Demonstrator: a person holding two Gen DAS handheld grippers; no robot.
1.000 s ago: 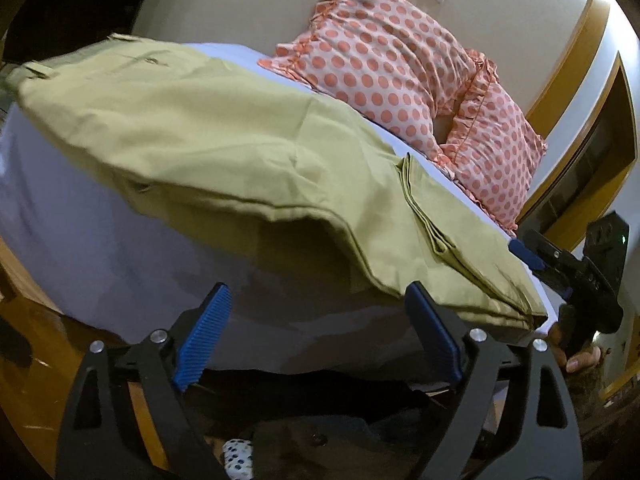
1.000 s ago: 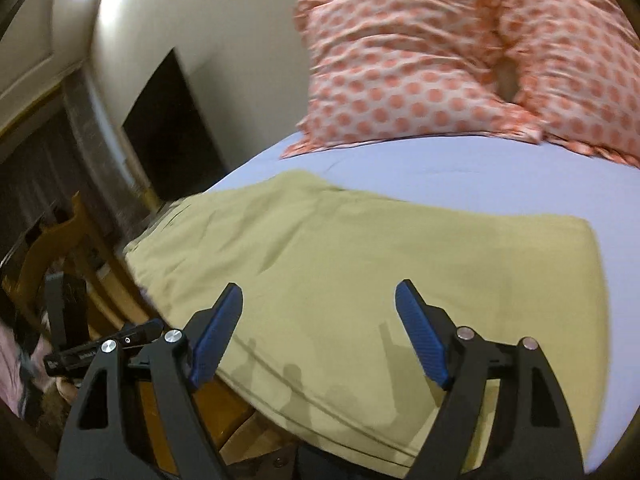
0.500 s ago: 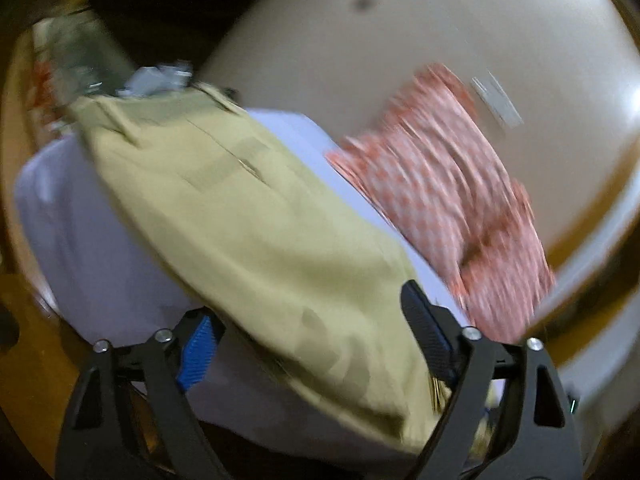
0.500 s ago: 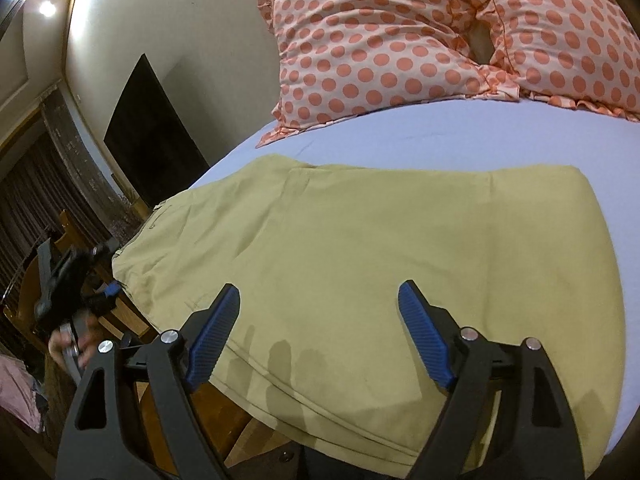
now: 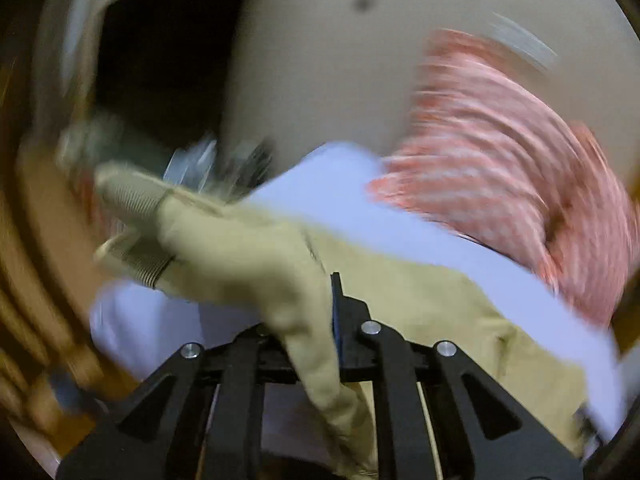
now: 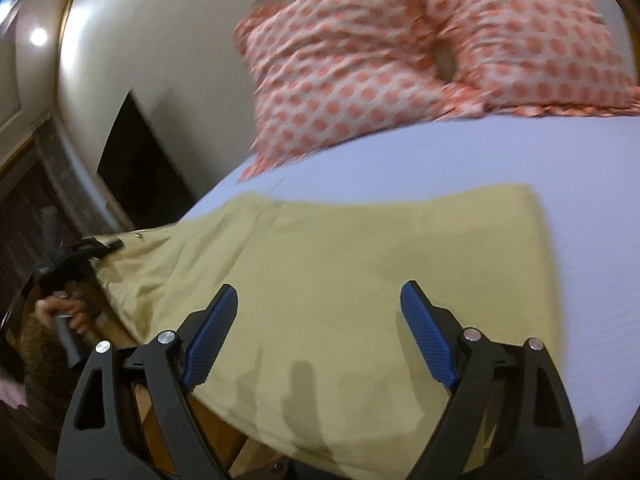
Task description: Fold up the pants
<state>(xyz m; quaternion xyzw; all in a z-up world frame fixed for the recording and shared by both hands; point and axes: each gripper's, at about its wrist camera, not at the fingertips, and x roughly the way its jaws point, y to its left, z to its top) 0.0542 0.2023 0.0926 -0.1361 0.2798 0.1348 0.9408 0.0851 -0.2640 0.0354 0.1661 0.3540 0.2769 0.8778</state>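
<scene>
Khaki-green pants (image 6: 360, 280) lie flat across a lavender bed sheet (image 6: 540, 152). In the blurred left wrist view my left gripper (image 5: 320, 320) is shut on the waistband end of the pants (image 5: 248, 248), and the cloth bunches up between its jaws. The same gripper shows in the right wrist view (image 6: 92, 252) at the pants' left end, by the bed's edge. My right gripper (image 6: 316, 332) is open and empty, low over the near edge of the pants.
Two pillows with orange dots (image 6: 400, 52) lean against the beige wall at the head of the bed. A dark opening (image 6: 140, 168) is in the wall at left. Wooden furniture (image 5: 36, 260) stands by the bed's left side.
My left gripper has swung to the waistband end and shut on the cloth, lifting it. My right gripper has stayed open and moved a little over the pants.
</scene>
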